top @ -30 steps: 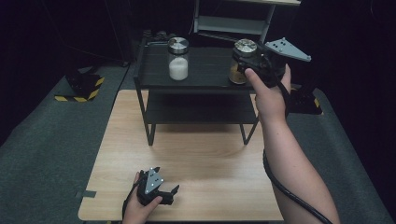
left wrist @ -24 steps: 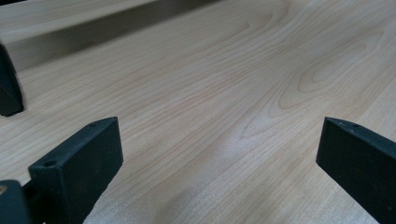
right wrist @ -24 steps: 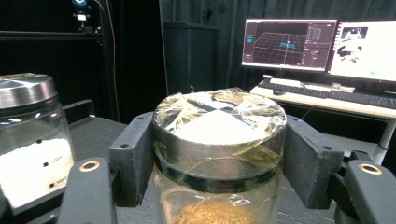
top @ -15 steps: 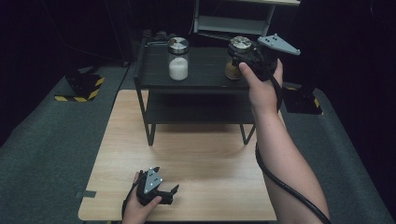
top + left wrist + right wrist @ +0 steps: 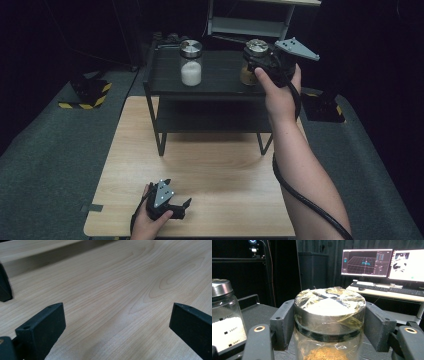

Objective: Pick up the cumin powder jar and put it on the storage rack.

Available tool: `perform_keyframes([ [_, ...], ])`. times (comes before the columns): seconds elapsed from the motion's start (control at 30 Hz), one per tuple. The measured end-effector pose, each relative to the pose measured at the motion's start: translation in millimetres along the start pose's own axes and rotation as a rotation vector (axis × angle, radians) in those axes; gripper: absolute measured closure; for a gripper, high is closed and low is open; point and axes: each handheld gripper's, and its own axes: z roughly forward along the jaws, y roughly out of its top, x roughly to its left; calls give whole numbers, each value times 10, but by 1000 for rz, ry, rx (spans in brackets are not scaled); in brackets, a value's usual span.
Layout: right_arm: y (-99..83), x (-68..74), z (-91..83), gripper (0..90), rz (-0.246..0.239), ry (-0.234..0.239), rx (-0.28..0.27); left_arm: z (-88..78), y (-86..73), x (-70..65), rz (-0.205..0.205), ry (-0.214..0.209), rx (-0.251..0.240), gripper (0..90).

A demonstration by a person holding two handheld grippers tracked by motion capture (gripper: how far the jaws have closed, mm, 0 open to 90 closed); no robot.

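1. The right gripper (image 5: 256, 61) is clamped on the brown jar (image 5: 329, 322), its jaws pressing either side just under the lid.
2. Compared with a second ago, the right hand (image 5: 278, 92) has carried gripper and jar a little farther back and left on the shelf (image 5: 220, 85); half a second ago they were nearly where they are now.
3. The left gripper (image 5: 172, 206) has not shifted; it rests at the near edge of the table (image 5: 220, 170) with jaws wide apart and nothing between them.
4. The brown jar stands upright at the right of the shelf top and holds a low layer of brown granules.
5. The white jar (image 5: 190, 63) stands upright to its left, well apart, roughly a third full of white powder, with printed level marks on its side.
6. The brown jar is clear glass with a flat metal lid (image 5: 330, 305), and crinkled clear tape is stretched across that lid and down the rim.
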Motion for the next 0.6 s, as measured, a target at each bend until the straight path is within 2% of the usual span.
perform_keyframes([
  [0.23, 36, 10, 2, 323, 1, -3, 14, 0, 1, -6, 3, 2, 1, 9],
  [0.37, 75, -3, 10, 280, 12, 2, 36, -1, -2, -1, -1, 1, -1, 8],
  [0.6, 75, 39, 9, 62, 16, -17, 38, 0, 0, -1, 1, 0, 0, 9],
])
